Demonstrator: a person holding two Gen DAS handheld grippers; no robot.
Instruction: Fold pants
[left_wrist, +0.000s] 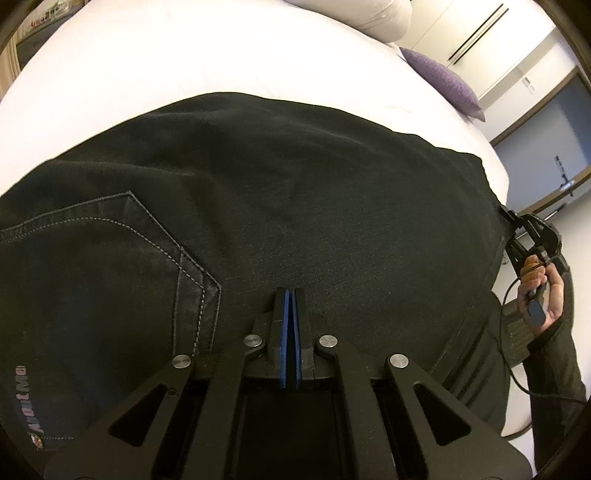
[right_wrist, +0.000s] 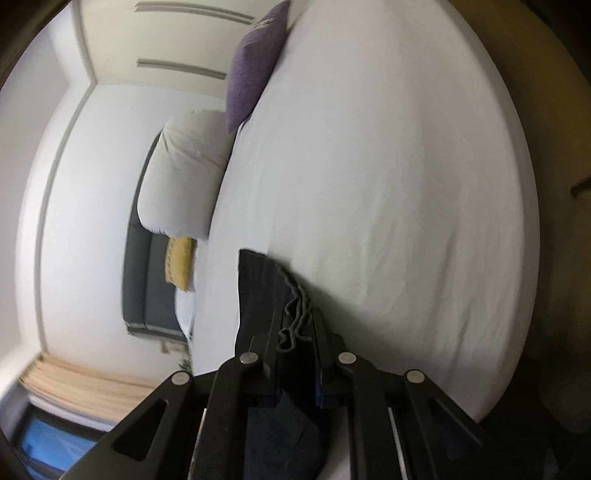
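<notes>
Black denim pants (left_wrist: 295, 184) lie spread over a white bed (left_wrist: 147, 55), with a stitched back pocket (left_wrist: 110, 258) at the left. My left gripper (left_wrist: 290, 295) hovers just over the cloth, its blue pads pressed together and nothing showing between them. At the pants' right edge, a person's hand (left_wrist: 546, 295) holds my right gripper (left_wrist: 513, 221), which bites the hem. In the right wrist view the right gripper (right_wrist: 295, 314) is shut on a bunched, layered edge of the pants (right_wrist: 258, 288), lifted off the bed (right_wrist: 388, 184).
A purple cushion (left_wrist: 443, 81) and a white pillow (left_wrist: 384, 14) rest at the bed's far end. The right wrist view also shows the purple cushion (right_wrist: 255, 66), a white pillow (right_wrist: 184, 173), a yellow cushion (right_wrist: 179, 264) and a grey headboard (right_wrist: 144, 277).
</notes>
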